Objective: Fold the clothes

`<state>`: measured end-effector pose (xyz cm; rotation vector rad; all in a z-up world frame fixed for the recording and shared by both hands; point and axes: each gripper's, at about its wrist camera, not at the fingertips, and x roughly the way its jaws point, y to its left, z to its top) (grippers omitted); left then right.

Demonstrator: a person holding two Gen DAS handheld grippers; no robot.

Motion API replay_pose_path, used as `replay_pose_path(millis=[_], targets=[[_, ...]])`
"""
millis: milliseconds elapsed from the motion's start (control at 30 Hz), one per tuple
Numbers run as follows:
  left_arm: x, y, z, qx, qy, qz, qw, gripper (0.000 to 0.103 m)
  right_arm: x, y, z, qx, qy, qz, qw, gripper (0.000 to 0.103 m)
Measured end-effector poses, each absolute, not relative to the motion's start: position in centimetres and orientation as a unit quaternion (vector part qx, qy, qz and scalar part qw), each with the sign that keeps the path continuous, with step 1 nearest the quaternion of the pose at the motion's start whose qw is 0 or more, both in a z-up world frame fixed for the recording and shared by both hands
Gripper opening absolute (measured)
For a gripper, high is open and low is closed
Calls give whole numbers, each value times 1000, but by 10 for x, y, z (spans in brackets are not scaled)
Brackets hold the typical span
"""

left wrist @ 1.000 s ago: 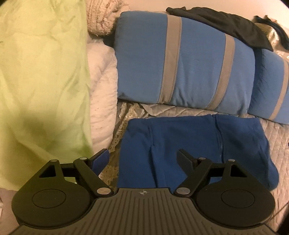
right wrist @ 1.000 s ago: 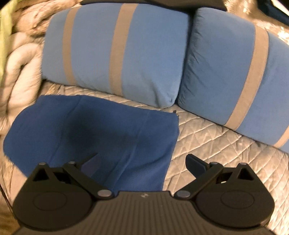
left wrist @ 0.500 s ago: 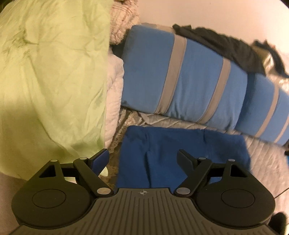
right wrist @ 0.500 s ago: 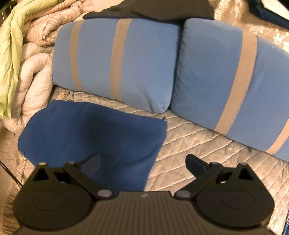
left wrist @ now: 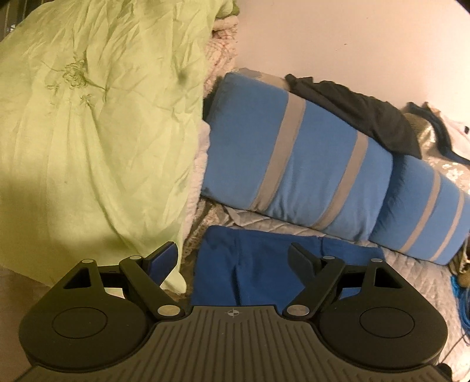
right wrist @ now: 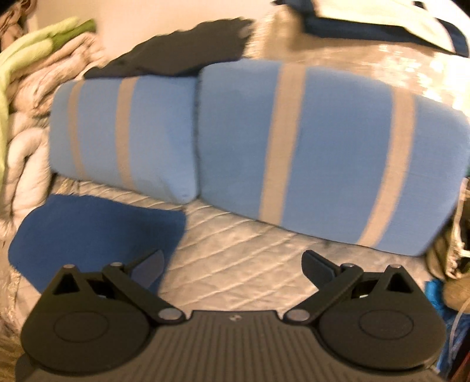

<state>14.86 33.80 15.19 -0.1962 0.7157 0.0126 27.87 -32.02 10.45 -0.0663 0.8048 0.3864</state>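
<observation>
A folded dark blue garment (left wrist: pixel 264 264) lies flat on the quilted grey bedspread (right wrist: pixel 235 264), in front of the striped pillows. It also shows in the right wrist view (right wrist: pixel 94 229) at lower left. My left gripper (left wrist: pixel 233 255) is open and empty, held above the garment's near edge. My right gripper (right wrist: pixel 232 264) is open and empty, above bare bedspread to the right of the garment. A black garment (left wrist: pixel 358 111) lies on top of the pillows.
Two blue pillows with grey stripes (left wrist: pixel 293 164) (right wrist: pixel 323 155) stand along the back. A pale green sheet (left wrist: pixel 88 132) hangs over a pile of white quilts (right wrist: pixel 26 164) at left. More clothes (right wrist: pixel 382 20) lie at far right. A blue cord (left wrist: pixel 458 299) runs at right.
Both grippers have pulled back and up from the blue garment, which now looks smaller and lower in view. The right gripper has swung to the right. Both stayed open.
</observation>
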Motion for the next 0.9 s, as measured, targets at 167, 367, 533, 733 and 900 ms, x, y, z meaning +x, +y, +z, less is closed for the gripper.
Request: replay_pose_path(millis=[167,367,533,733,900], targets=[[145,331,143,-75,364,-5,928,82,271,-382,110,-20,372,157,915,103],[142,331,129,-68,375,2,925,82,255,-429,111,-57,362,118,923,103],[139,336,122,-65,382,21,922,82,243,-464,111,-57,363,96,925,103],[133,344,117,-87,385,21,919,82,236,-508,106,-43,377,59,923,103],[131,337,112,-91,391,8,916,82,224,-536,107,-24,377,51,925,103]])
